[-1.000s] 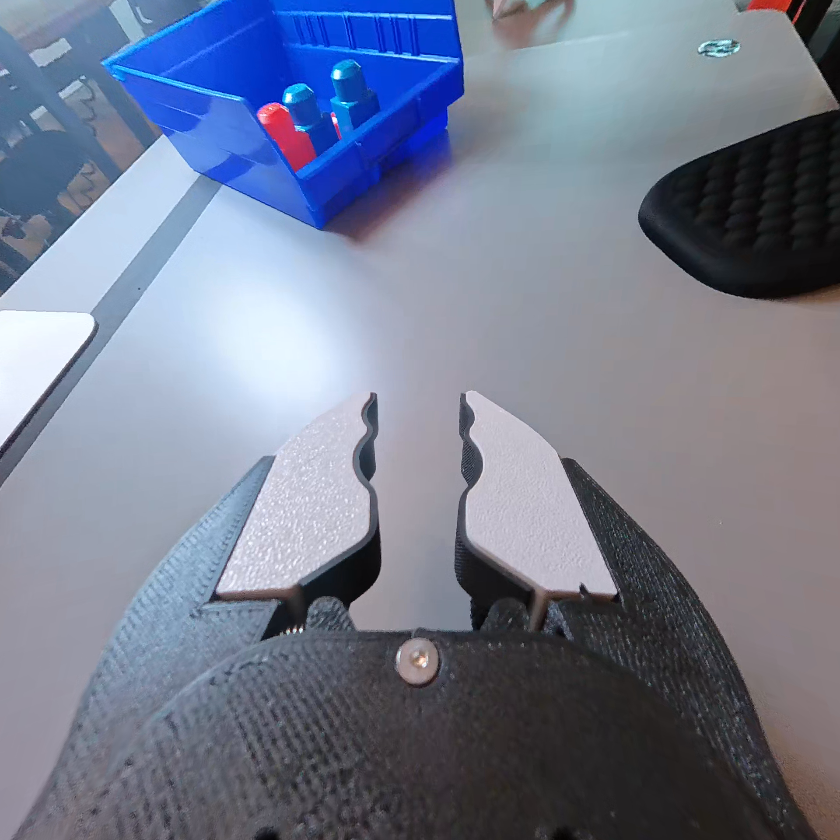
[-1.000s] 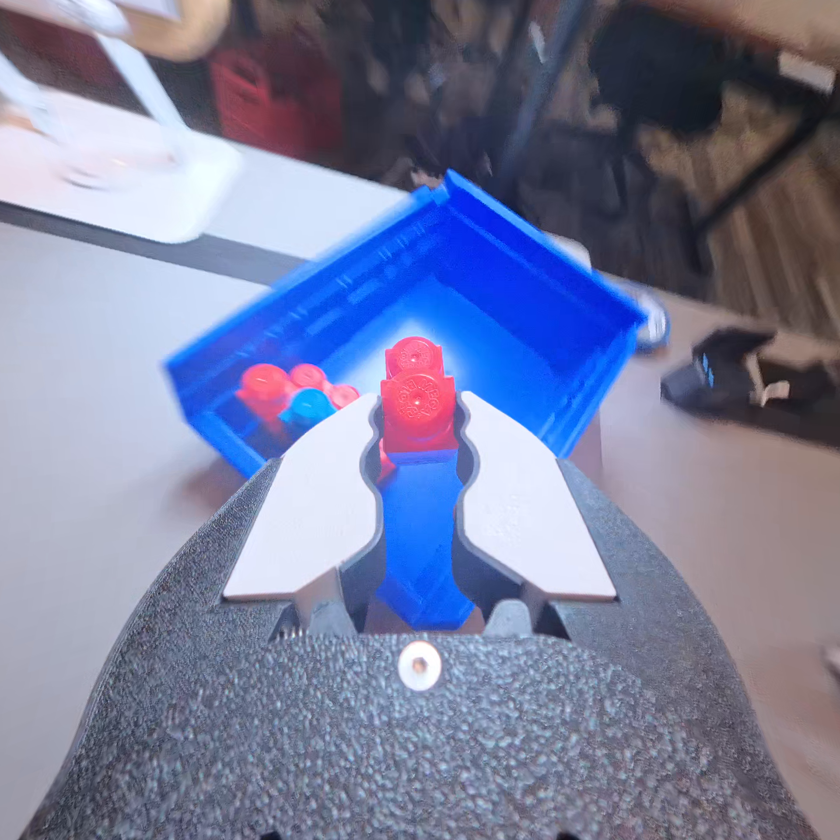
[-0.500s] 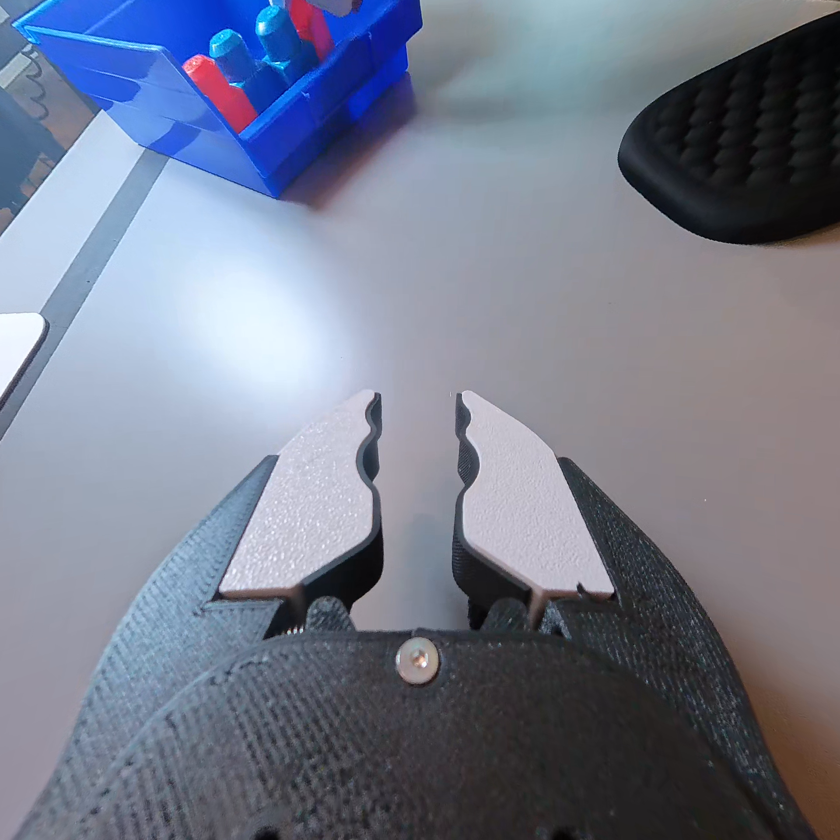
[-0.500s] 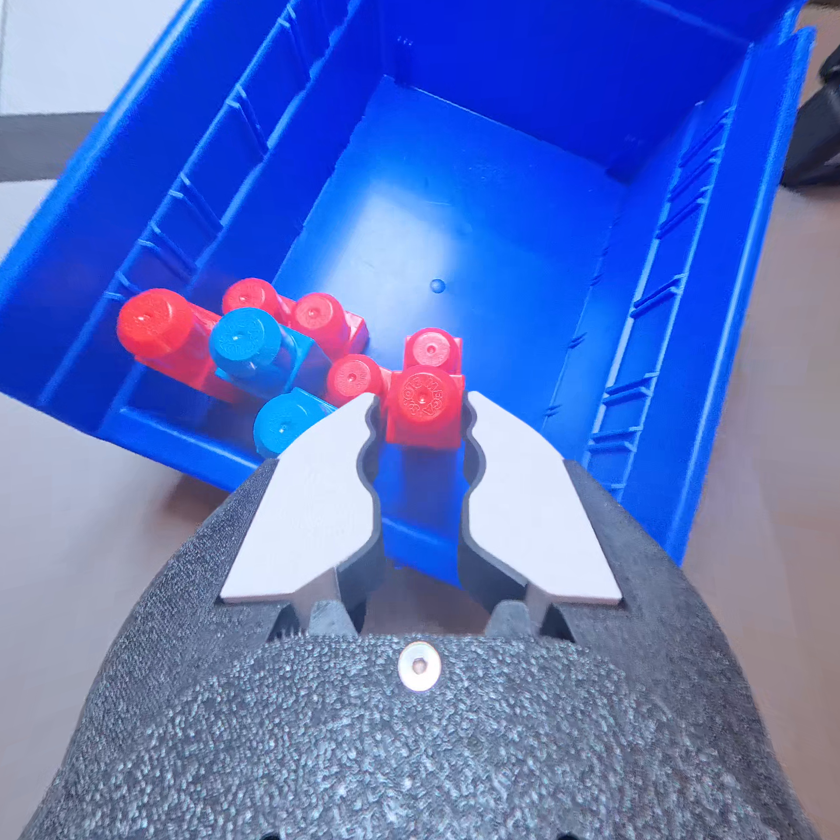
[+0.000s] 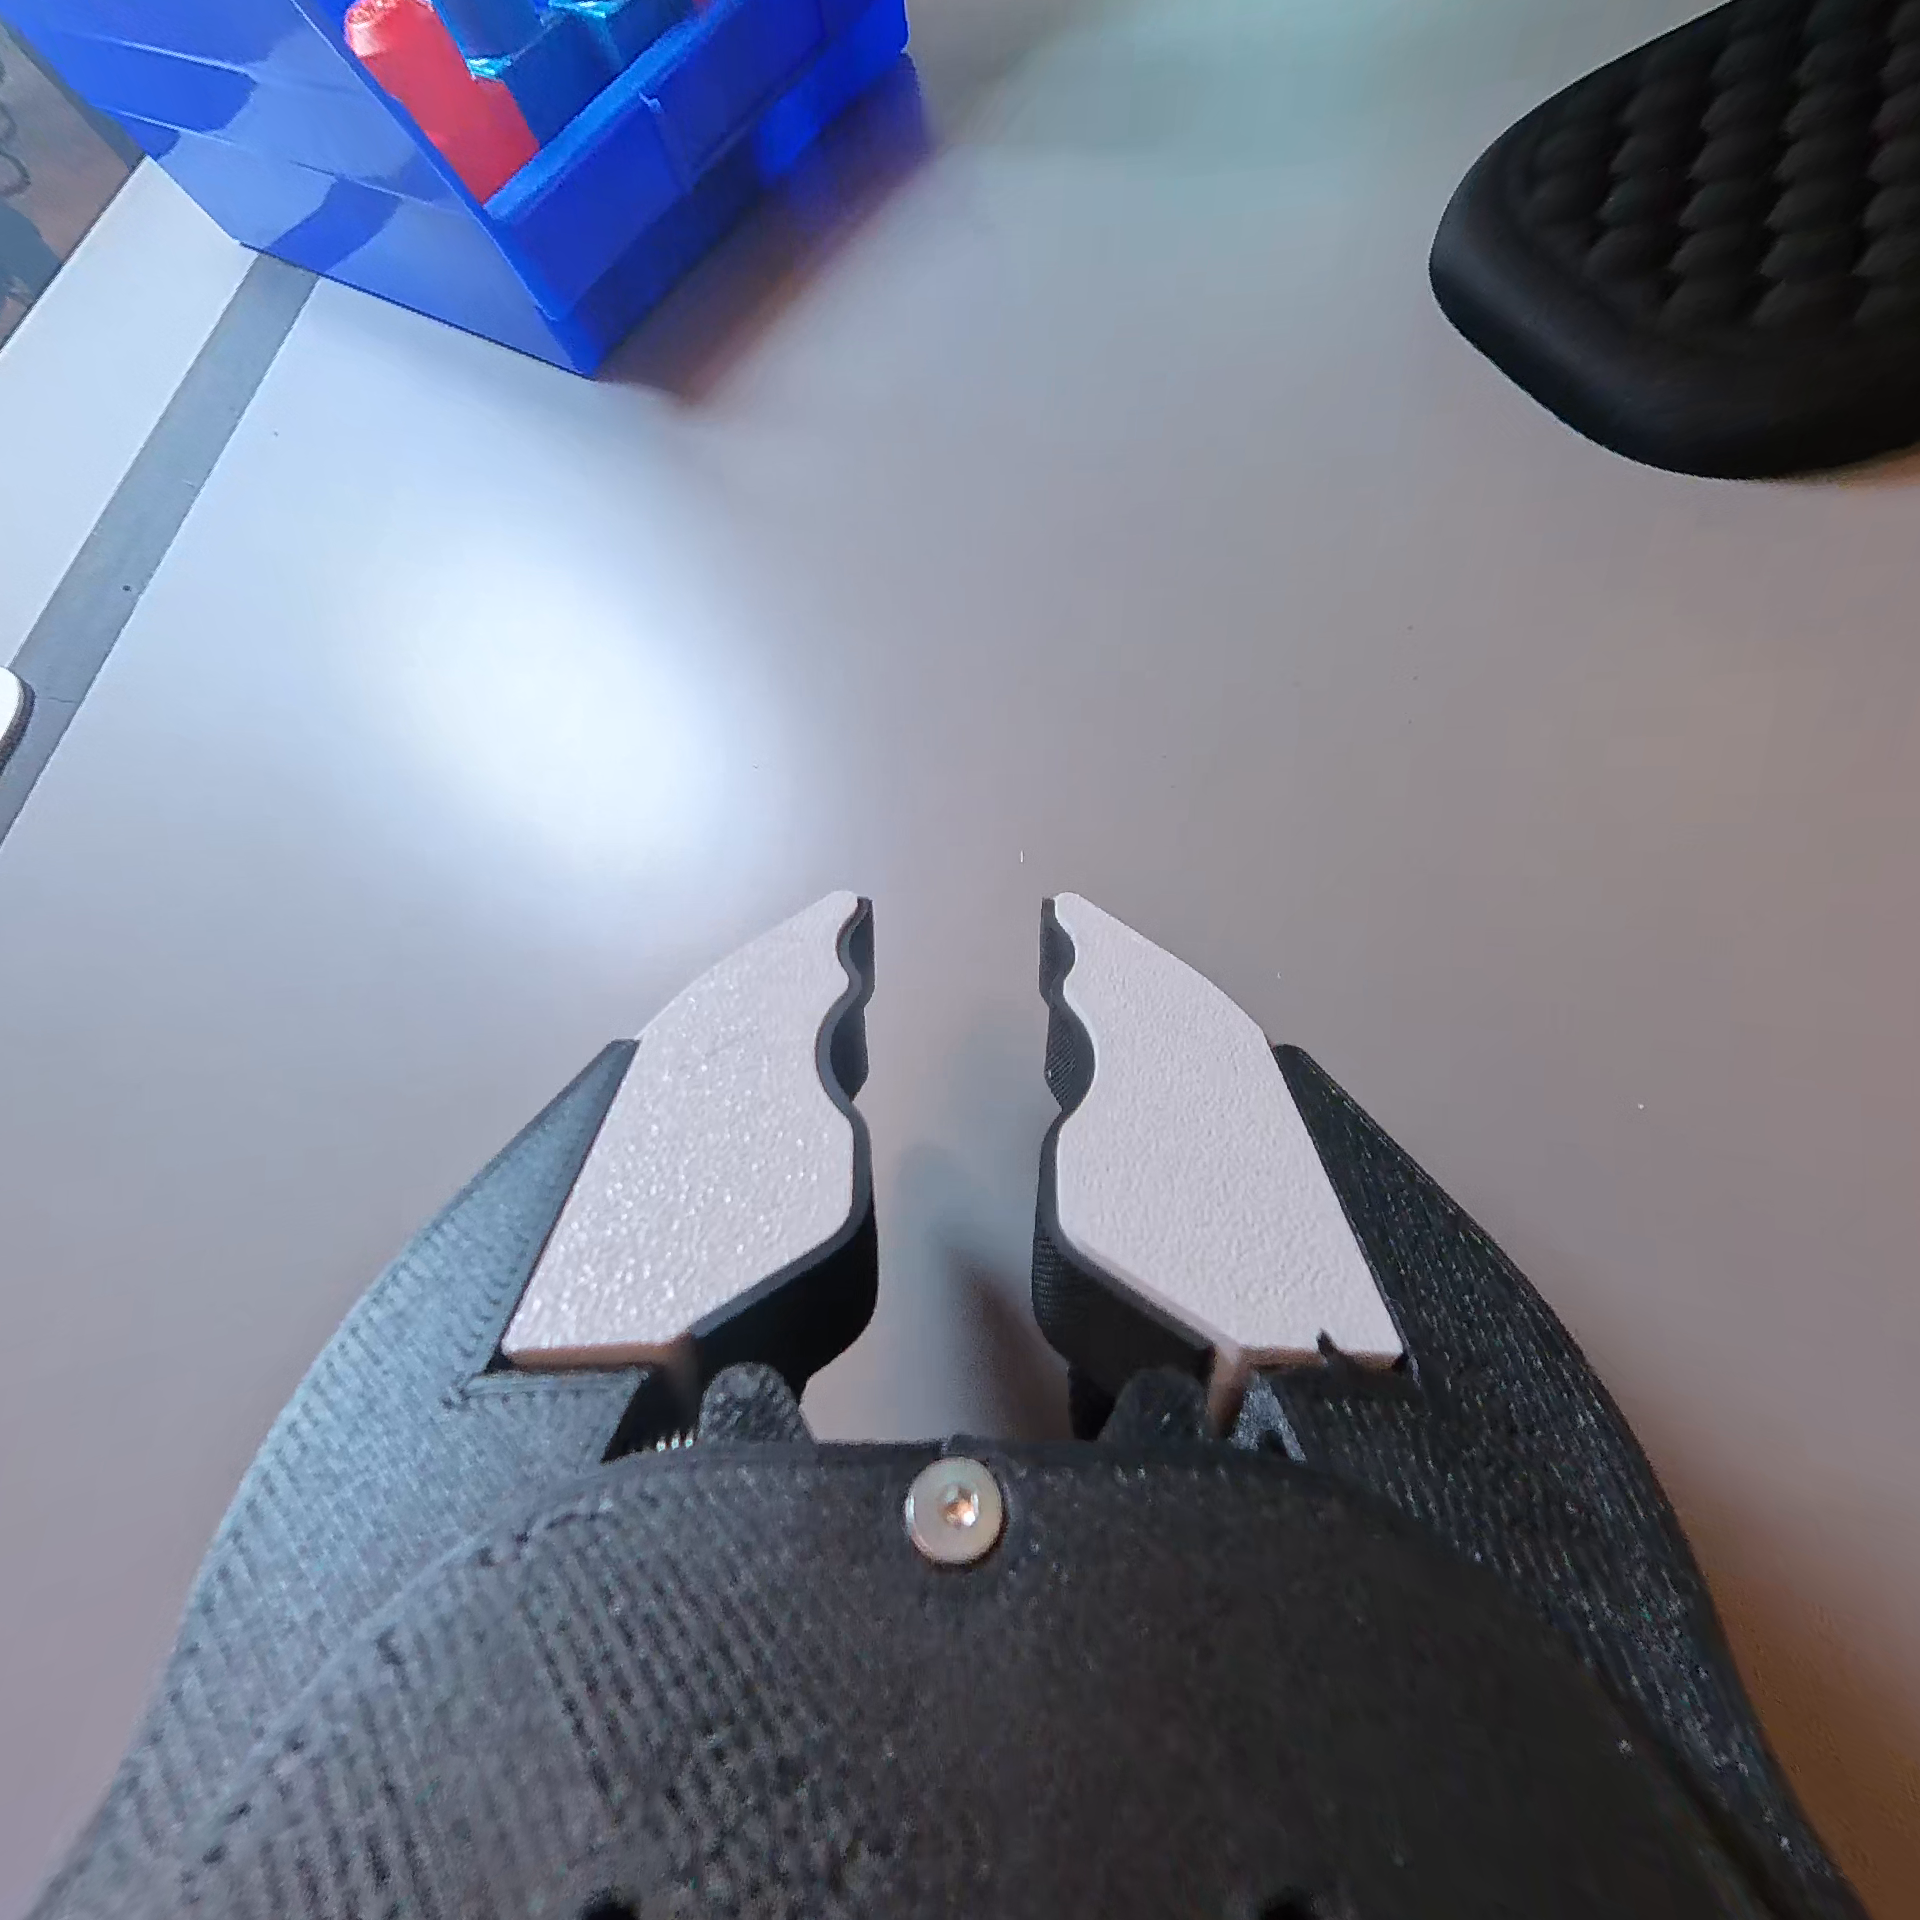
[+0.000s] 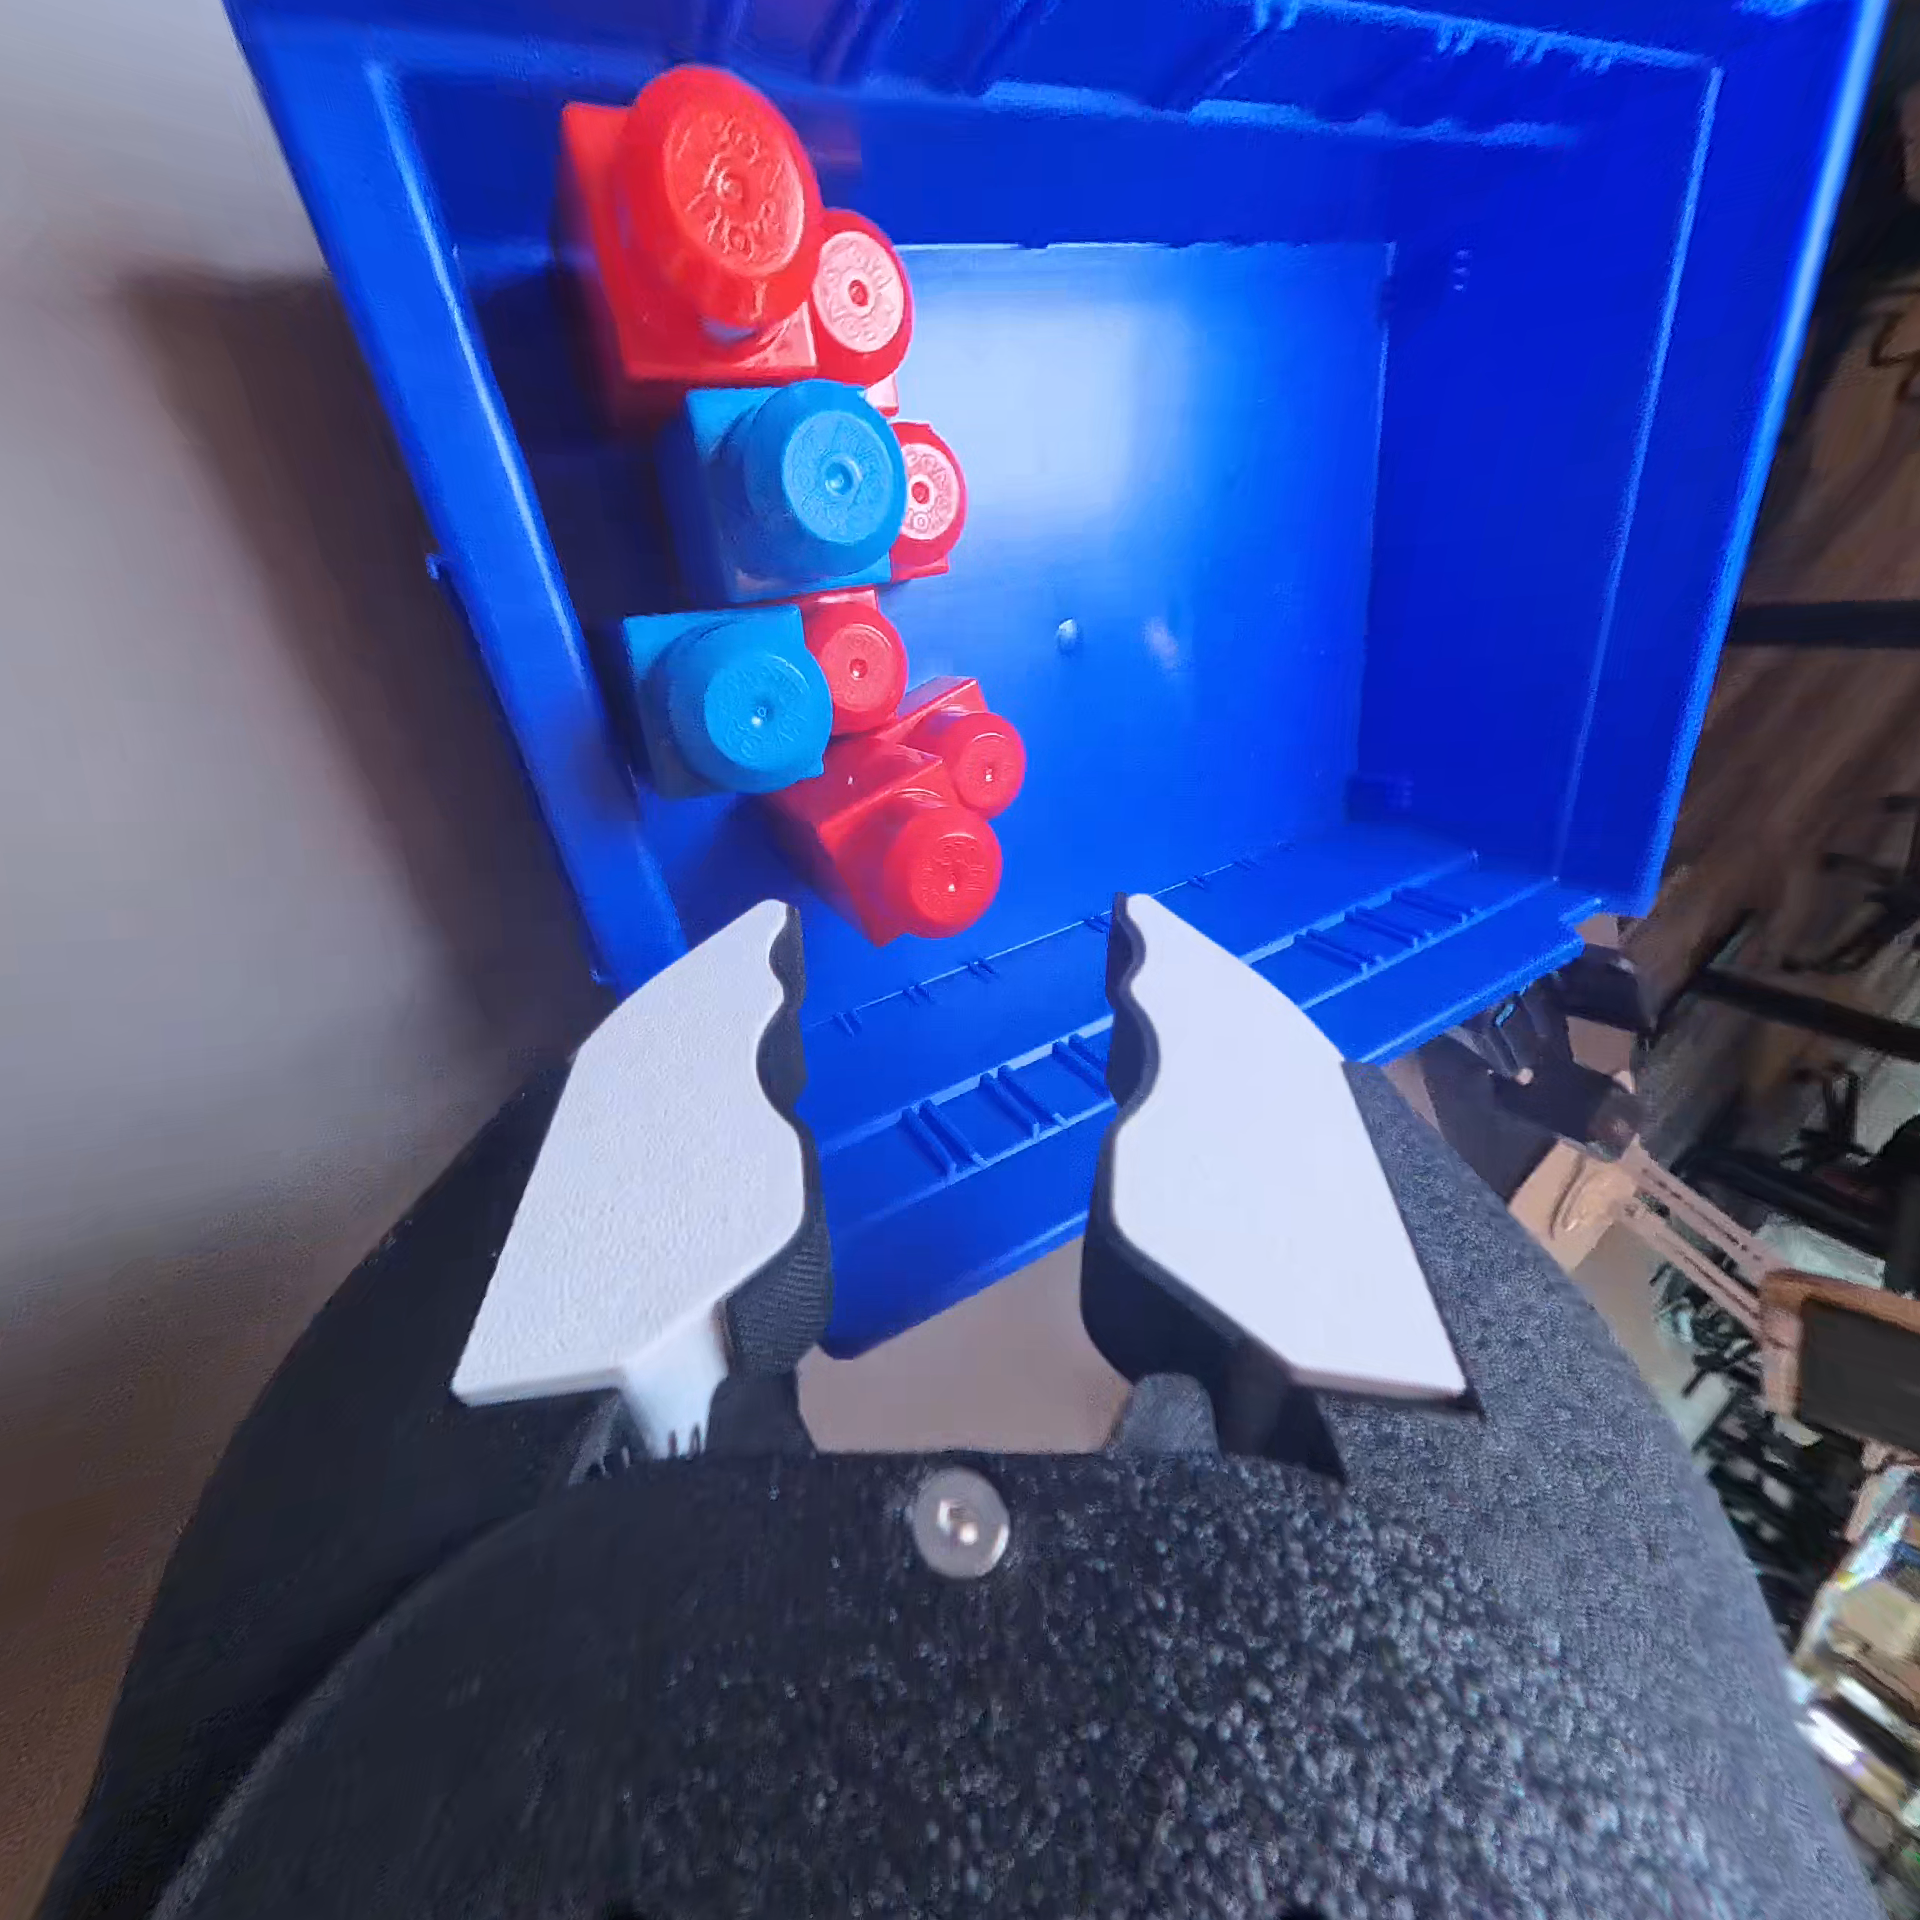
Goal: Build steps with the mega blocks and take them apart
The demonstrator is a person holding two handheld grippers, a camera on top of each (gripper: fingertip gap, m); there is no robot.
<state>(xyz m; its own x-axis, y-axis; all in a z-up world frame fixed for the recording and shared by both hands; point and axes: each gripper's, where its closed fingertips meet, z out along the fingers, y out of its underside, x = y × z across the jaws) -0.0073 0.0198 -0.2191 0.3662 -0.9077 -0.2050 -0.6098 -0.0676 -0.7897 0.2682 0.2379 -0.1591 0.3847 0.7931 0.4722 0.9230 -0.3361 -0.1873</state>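
Your grey table (image 5: pixel 1039 582) fills the left wrist view, with a black dimpled pad (image 5: pixel 1704 239) at the far right and the blue bin (image 6: pixel 1195 436) at the far left corner. In the right wrist view you look straight down into that bin. The blocks (image 6: pixel 821 540) lie heaped against its left wall, red and blue, studs facing up at you; the rest of the bin floor is bare.

These blocks look like hollow hard plastic, so judge them light, stiff and a little slick. They should not crush, but a round stud could roll out of a pinch. Take hold across the flat square sides of a body. The nearest red block (image 6: pixel 904 831), a two-stud piece lying tilted, is the easiest to reach.

Your right gripper (image 6: pixel 956 925) hangs over the bin's near wall, pointing down, its jaws spread wide and empty, the nearest red block just ahead of its tips. Your left gripper (image 5: pixel 956 914) is low over bare table, tilted forward, well apart from the bin, jaws parted and holding nothing
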